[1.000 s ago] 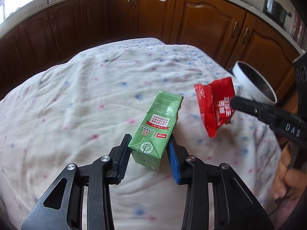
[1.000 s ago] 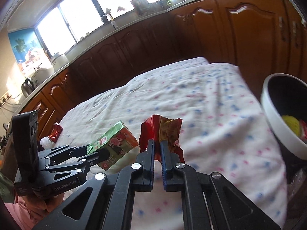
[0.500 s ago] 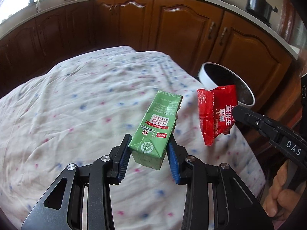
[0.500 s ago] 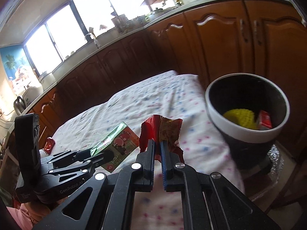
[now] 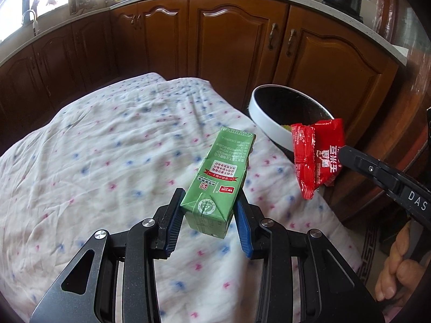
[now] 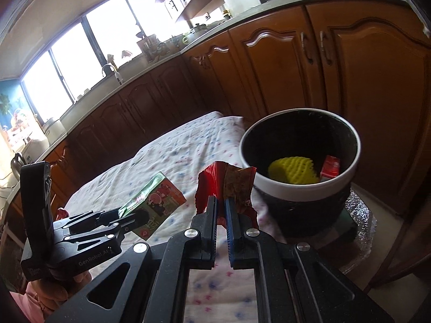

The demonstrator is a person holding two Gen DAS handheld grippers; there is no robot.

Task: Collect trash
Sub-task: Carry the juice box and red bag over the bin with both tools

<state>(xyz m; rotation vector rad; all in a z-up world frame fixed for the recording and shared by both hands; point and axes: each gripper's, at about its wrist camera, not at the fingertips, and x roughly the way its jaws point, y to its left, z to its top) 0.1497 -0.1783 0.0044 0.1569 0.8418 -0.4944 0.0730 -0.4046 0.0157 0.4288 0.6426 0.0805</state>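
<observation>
Green carton (image 5: pixel 221 177) sits lengthwise between the left gripper (image 5: pixel 208 215) pads, clamped at its near end above the spotted cloth (image 5: pixel 107 148). Right gripper (image 6: pixel 221 210), nearly closed, pinches the red wrapper (image 6: pixel 226 183) by its lower edge, just beside the bin (image 6: pixel 301 188) rim.

Left gripper (image 5: pixel 208 212) angled downward, jaws part-way apart and clamped on something between its blue pads (image 5: pixel 243 227). Right gripper (image 6: pixel 221 210) off to its right, jaws nearly together, pinching. Bare hand (image 5: pixel 398 271) beneath.
</observation>
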